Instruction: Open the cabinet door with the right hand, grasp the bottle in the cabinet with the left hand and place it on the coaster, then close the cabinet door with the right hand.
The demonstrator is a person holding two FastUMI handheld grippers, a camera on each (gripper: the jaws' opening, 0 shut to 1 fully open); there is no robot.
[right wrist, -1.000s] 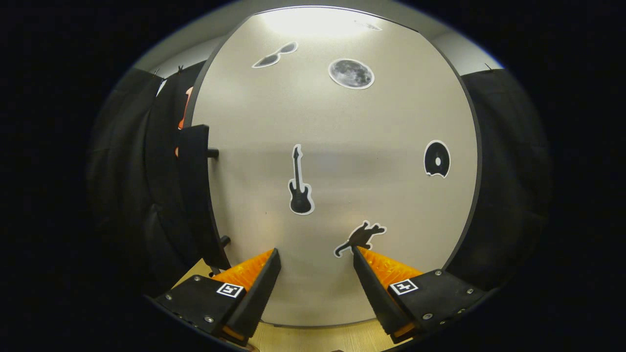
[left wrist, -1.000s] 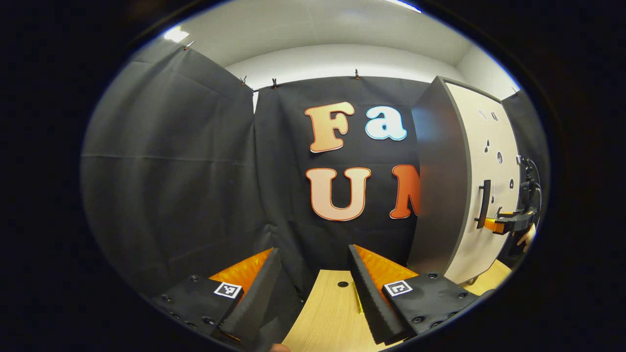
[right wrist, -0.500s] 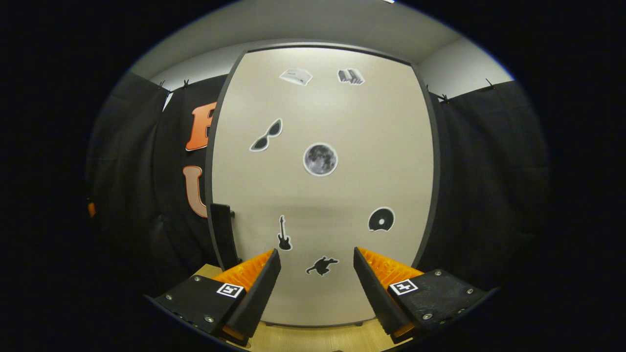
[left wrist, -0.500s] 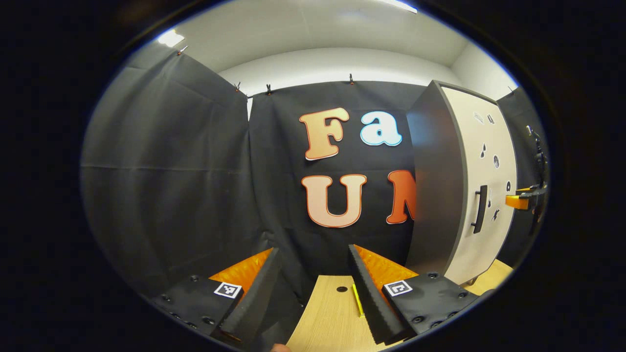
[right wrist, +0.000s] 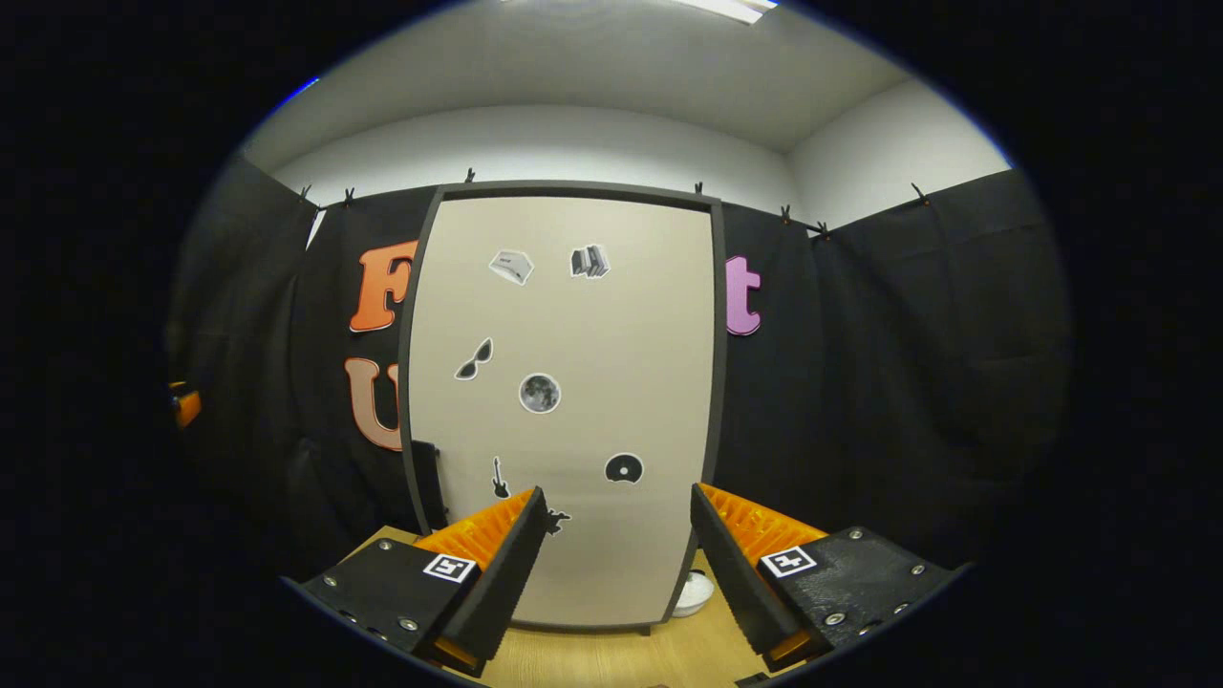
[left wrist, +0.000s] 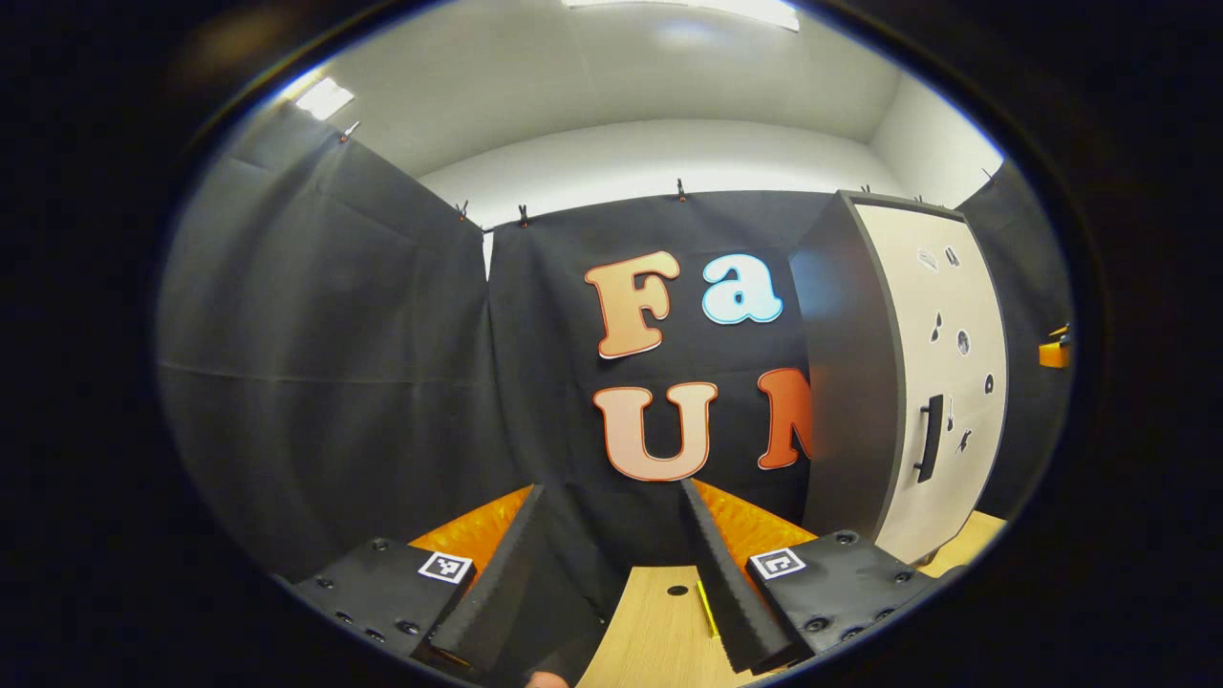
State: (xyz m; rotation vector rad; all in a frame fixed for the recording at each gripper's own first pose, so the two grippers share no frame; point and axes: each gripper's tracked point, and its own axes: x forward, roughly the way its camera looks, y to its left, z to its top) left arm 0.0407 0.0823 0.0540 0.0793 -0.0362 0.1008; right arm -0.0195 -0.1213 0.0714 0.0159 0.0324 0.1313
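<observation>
In the left gripper view, the left claw (left wrist: 611,573) is spread with nothing between its fingers, above the wooden counter (left wrist: 659,640). A square coded marker sits on each finger base. To the right stands the cabinet (left wrist: 889,382), its door (left wrist: 946,382) shut, black handle (left wrist: 929,438) upright.

In the right gripper view, the right claw (right wrist: 616,564) is likewise spread and empty, facing the door (right wrist: 564,411). Its stickers carry no readable writing. A white round object (right wrist: 693,592), perhaps the coaster, lies at the cabinet's right foot.

Light wooden table (left wrist: 659,640), cabinet (right wrist: 564,401) standing on it, white coaster (right wrist: 693,592) beside cabinet
</observation>
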